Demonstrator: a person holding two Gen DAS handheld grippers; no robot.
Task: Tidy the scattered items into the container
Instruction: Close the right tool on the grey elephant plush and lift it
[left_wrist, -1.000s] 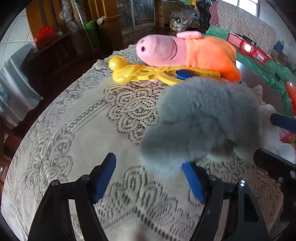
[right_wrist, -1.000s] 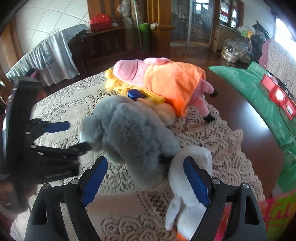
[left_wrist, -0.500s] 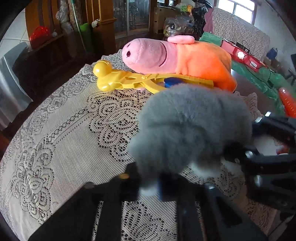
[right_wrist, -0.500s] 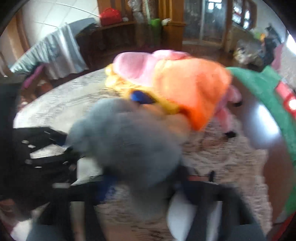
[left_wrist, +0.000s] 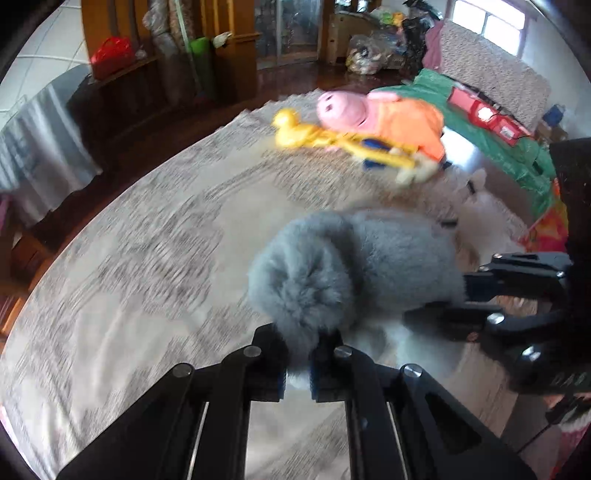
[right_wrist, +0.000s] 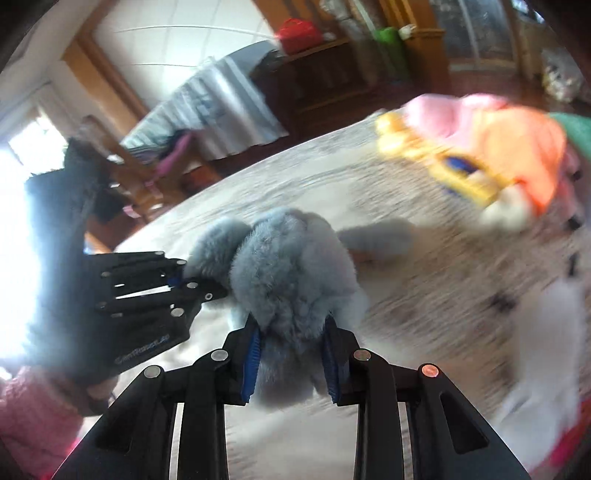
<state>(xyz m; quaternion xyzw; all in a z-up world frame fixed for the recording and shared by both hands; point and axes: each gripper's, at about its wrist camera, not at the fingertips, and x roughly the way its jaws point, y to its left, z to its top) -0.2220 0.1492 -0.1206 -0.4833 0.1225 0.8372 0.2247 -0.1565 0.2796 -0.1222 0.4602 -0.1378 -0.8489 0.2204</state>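
Note:
A grey furry plush toy (left_wrist: 351, 266) hangs just over the lace tablecloth (left_wrist: 147, 240), held from two sides. My left gripper (left_wrist: 297, 365) is shut on a fluffy end of it. In the right wrist view the grey plush toy (right_wrist: 291, 280) fills the space between the blue pads (right_wrist: 253, 350) of my right gripper (right_wrist: 291, 354). Its jaws are closing and squeeze the fur. Each gripper shows in the other's view: the right gripper (left_wrist: 461, 299) at the toy's right side, the left gripper (right_wrist: 199, 284) at its left.
A pink pig plush in orange (left_wrist: 388, 118) and a yellow plastic toy (left_wrist: 332, 140) lie at the table's far side. A white plush (left_wrist: 484, 214) lies to the right. Green cloth (left_wrist: 480, 140) and a colourful object (left_wrist: 546, 229) sit beyond the right edge.
Both grippers went from open to closed on the grey plush toy. The toy has come away from the pig and yellow toy, and both views are blurred by motion.

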